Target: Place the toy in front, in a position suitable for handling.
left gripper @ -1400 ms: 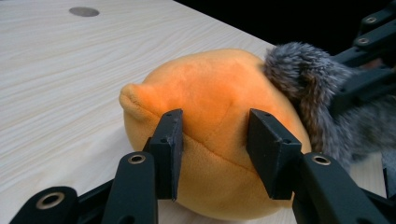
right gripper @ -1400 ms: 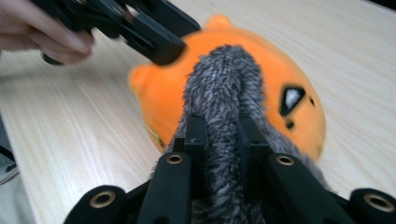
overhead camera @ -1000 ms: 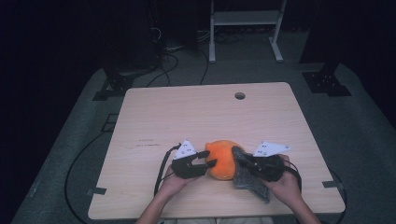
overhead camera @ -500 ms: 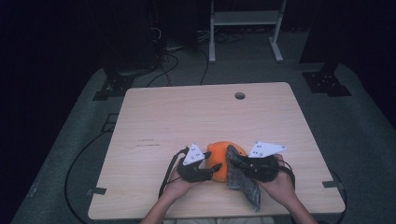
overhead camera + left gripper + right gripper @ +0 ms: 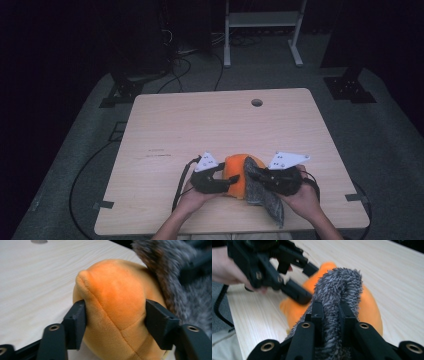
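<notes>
Orange plush (image 5: 235, 177) sits on the wooden surface (image 5: 200, 130) near its 6 o'clock edge, between both claws. Grey fuzzy cloth (image 5: 262, 192) drapes over the plush's 3 o'clock side and trails toward the front edge.

Left claw (image 5: 231, 181): jaws have just been opening, plush between them. Left gripper view puts the jaw tips right at the plush's flanks (image 5: 117, 312), the seam running between them; can't confirm they press, so reading it as released, not clamped. Cloth (image 5: 170, 277) shows at 2 o'clock in that view, lying against the plush.

Right claw (image 5: 257, 181): clamped on the cloth. Right gripper view shows the fuzzy fold (image 5: 332, 315) pinched tight between narrow jaws, plush (image 5: 367, 307) behind it and the left claw (image 5: 308, 281) coming in from 10 o'clock. High view can't resolve either grip; both jaw pairs are buried in plush and cloth there.

Room: the surface from 9 through 12 to 3 o'clock is bare wood, with one cable hole (image 5: 257, 102) toward 1 o'clock. The front edge is near the hands.
</notes>
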A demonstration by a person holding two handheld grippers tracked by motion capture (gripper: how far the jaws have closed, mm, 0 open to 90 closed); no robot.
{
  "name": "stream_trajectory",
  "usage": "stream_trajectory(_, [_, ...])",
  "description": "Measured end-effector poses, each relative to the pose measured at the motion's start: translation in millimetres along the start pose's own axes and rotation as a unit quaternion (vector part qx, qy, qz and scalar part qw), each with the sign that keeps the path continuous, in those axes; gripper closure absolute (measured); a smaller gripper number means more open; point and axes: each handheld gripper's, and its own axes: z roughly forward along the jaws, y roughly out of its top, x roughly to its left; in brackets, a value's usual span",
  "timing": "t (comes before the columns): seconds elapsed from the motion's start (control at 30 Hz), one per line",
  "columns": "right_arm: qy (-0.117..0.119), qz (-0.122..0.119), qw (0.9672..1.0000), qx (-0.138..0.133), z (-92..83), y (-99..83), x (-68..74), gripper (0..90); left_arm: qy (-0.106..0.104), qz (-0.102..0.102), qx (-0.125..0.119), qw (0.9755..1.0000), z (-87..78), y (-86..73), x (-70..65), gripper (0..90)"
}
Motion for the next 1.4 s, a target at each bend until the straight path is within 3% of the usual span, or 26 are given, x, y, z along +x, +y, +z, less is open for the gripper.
stream_trajectory(0.1, [0.003, 0.003, 0.9999, 0.010, 1.3, -3.3, -5.9, 76.9, -0.002, 0.017, 0.001, 0.9999, -2.0, -1.0, 0.0, 40.7])
stream_trajectory(0.23, [-0.016, 0.041, 0.9987, 0.027, -8.5, -19.9, -26.8, 77.1, -0.008, 0.036, 0.000, 0.9993, -3.9, -1.8, -1.8, 41.0])
stream_trajectory(0.27, [-0.016, 0.041, 0.9987, 0.027, -8.5, -19.9, -26.8, 77.1, -0.008, 0.036, 0.000, 0.9993, -3.9, -1.8, -1.8, 41.0])
stream_trajectory(0.3, [-0.010, 0.062, 0.9977, 0.026, -12.8, -25.2, -33.5, 77.1, -0.013, 0.050, -0.002, 0.9987, -3.6, -0.9, -4.9, 41.0])
stream_trajectory(0.4, [-0.005, 0.047, 0.9986, 0.022, -11.6, -20.3, -27.2, 77.0, -0.019, 0.057, -0.002, 0.9982, -3.4, 0.8, -7.1, 38.9])
stream_trajectory(0.47, [-0.001, 0.036, 0.9987, 0.035, -7.5, -19.7, -23.7, 77.1, -0.054, 0.037, 0.015, 0.9977, -7.0, 4.0, -3.7, 33.1])
stream_trajectory(0.53, [0.011, 0.040, 0.9983, 0.041, -6.1, -20.9, -24.4, 77.0, -0.054, 0.035, 0.018, 0.9978, -8.4, 4.8, -2.2, 29.3])
stream_trajectory(0.57, [0.026, 0.055, 0.9974, 0.038, -7.8, -22.4, -27.4, 77.1, -0.045, 0.031, 0.017, 0.9984, -6.9, 4.1, -1.6, 30.3])
stream_trajectory(0.6, [0.026, 0.055, 0.9974, 0.038, -7.8, -22.4, -27.4, 77.1, -0.045, 0.031, 0.017, 0.9984, -6.9, 4.1, -1.6, 33.3])
stream_trajectory(0.63, [0.023, 0.051, 0.9979, 0.032, -9.7, -18.3, -24.8, 77.1, -0.025, 0.057, 0.014, 0.9980, -3.6, 2.9, -7.1, 35.7])
stream_trajectory(0.67, [0.023, 0.051, 0.9979, 0.032, -9.7, -18.3, -24.8, 77.1, -0.025, 0.057, 0.014, 0.9980, -3.6, 2.9, -7.1, 37.0])
stream_trajectory(0.73, [0.045, 0.036, 0.9983, 0.012, -9.4, -7.7, -13.5, 76.4, -0.020, 0.085, 0.015, 0.9961, -3.0, 4.3, -14.1, 38.1])
stream_trajectory(0.8, [0.050, 0.026, 0.9983, 0.011, -8.1, -3.7, -11.4, 76.1, -0.020, 0.094, 0.019, 0.9952, -5.2, 3.9, -15.4, 38.5])
stream_trajectory(0.9, [0.061, 0.038, 0.9973, 0.015, -6.0, -7.1, -18.3, 76.7, -0.033, 0.088, 0.019, 0.9953, -7.9, 3.6, -12.7, 36.1])
stream_trajectory(1.03, [0.064, 0.041, 0.9967, 0.028, -5.7, -19.4, -21.0, 77.1, -0.039, 0.027, 0.026, 0.9985, -6.3, 7.9, -2.7, 19.2])
stream_trajectory(1.07, [0.065, 0.045, 0.9965, 0.027, -6.8, -20.6, -20.6, 77.1, -0.048, 0.016, 0.030, 0.9983, -2.7, 7.4, -2.2, 18.7])
stream_trajectory(1.1, [0.066, 0.044, 0.9964, 0.028, -8.6, -20.8, -20.4, 77.1, -0.054, 0.018, 0.030, 0.9979, -0.8, 6.6, -3.4, 21.3])
stream_trajectory(1.2, [0.054, 0.020, 0.9981, 0.023, -11.1, -10.1, -10.6, 77.1, -0.033, 0.076, 0.021, 0.9963, 2.2, 5.2, -16.3, 34.4])
stream_trajectory(1.3, [0.052, -0.004, 0.9986, 0.010, -9.3, 1.5, 1.5, 76.7, -0.018, 0.125, 0.027, 0.9916, -0.7, 5.3, -24.2, 39.1])
stream_trajectory(1.4, [0.057, -0.001, 0.9983, 0.011, -8.6, 1.6, -3.2, 76.8, -0.018, 0.132, 0.025, 0.9908, -3.2, 3.9, -24.8, 40.6])
